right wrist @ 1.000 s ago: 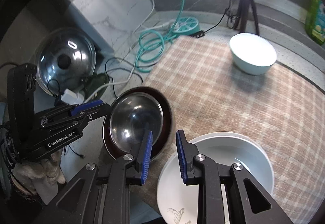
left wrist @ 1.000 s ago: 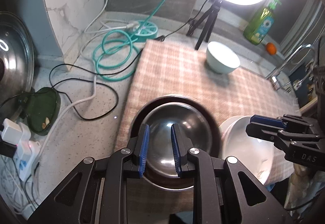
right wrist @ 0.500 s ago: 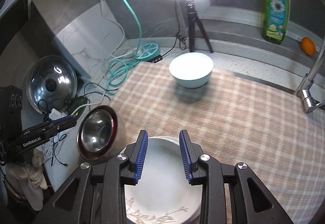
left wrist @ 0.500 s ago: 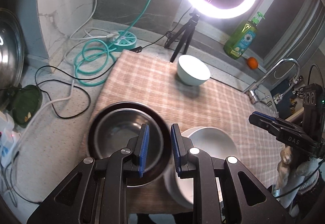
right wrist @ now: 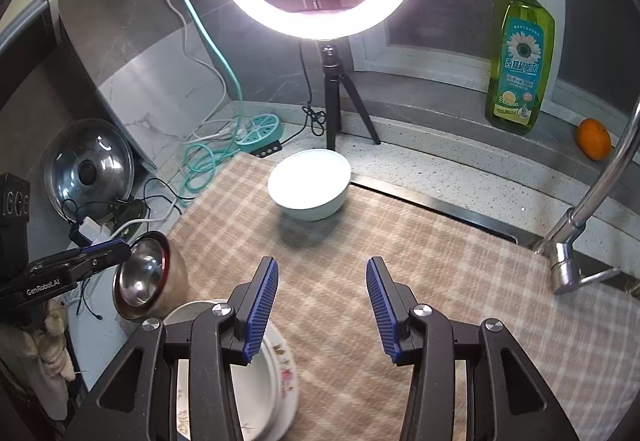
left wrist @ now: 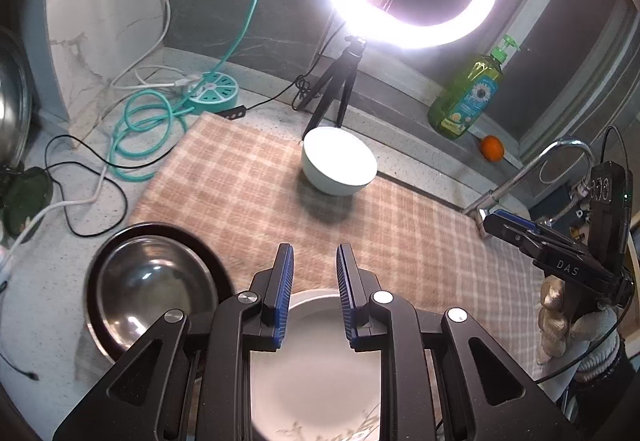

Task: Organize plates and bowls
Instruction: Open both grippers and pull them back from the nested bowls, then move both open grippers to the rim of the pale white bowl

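Note:
A pale green bowl (left wrist: pixel 338 161) (right wrist: pixel 308 185) stands upright at the far side of the plaid cloth (left wrist: pixel 400 233). At the cloth's near left, a steel bowl (left wrist: pixel 148 289) (right wrist: pixel 144 277) sits inside a dark-rimmed dish. White floral plates (left wrist: pixel 316 373) (right wrist: pixel 276 373) lie stacked beside it. My left gripper (left wrist: pixel 313 253) hovers over the white plates, its jaws a narrow gap apart and holding nothing. My right gripper (right wrist: pixel 322 265) hangs over bare cloth and points toward the pale bowl. Its jaws are opening, with nothing between them.
A ring light on a tripod (right wrist: pixel 332 97) stands behind the pale bowl. A soap bottle (right wrist: pixel 520 53) and an orange (right wrist: pixel 594 139) sit on the ledge, and a faucet (right wrist: pixel 576 241) is at the right. Cables, a teal power hub (left wrist: pixel 214 93) and a pot lid (right wrist: pixel 90 169) crowd the left.
My left gripper moved from over the steel bowl to over the white plates. My right gripper left the plates for the bare cloth, and its jaws spread wider.

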Tool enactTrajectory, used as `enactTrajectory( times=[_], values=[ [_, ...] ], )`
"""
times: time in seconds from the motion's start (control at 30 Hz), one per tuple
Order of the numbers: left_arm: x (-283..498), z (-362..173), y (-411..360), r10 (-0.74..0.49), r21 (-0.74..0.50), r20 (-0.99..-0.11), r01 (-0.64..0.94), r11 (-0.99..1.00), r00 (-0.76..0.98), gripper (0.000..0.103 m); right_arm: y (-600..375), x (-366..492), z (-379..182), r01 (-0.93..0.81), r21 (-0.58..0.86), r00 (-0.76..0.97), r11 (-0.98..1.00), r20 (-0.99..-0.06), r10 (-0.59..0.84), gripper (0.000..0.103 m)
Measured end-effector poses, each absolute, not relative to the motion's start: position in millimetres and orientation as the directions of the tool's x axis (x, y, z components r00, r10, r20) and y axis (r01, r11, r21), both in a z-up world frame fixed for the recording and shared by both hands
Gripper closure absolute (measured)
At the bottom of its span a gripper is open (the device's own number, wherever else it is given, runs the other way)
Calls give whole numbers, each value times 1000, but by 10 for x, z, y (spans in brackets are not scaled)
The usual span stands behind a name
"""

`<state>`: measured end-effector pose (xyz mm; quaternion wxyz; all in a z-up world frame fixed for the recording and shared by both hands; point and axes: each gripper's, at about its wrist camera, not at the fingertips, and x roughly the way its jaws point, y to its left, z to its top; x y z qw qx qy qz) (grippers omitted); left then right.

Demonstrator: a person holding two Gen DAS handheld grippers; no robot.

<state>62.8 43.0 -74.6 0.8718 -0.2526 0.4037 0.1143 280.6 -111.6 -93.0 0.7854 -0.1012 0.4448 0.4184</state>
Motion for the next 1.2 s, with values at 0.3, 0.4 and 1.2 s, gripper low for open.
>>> enactTrajectory(
  times=[0.3,0.4,1.2],
  values=[
    [1122,-853,237,47,-334,-779,-477,813,626,83,-1078,3498,-1086,-773,250,202,584,-774,599,61],
    [1274,-907,217,61,-320,-790,-494,808,610,83,-995,3699,-1183,-777,283,166,563,-770,617,61],
    [2184,-1406,662,73,-271,-869,-594,757,489,83,-163,4421,-1961,-688,504,-68,523,-761,645,71]
  ],
)
